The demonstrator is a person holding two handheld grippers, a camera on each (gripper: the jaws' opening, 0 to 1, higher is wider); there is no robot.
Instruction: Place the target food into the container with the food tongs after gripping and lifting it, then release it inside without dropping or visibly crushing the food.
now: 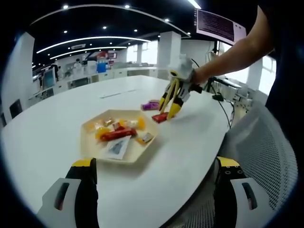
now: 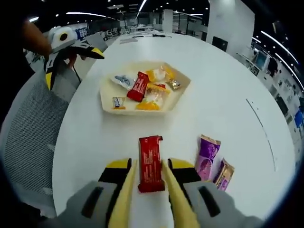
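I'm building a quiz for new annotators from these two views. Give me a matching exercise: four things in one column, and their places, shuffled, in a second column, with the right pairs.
Things
1. red packet
2. purple packet
3. tray
4. left gripper

Places
A. lying on the table beside the right gripper, outside its tongs
B. over the mesh chair at the table's edge, jaws apart
C. lying between the two yellow tong arms
D. further along the table, holding mixed wrapped snacks

Pairs: 1-C, 2-A, 3-D, 4-B
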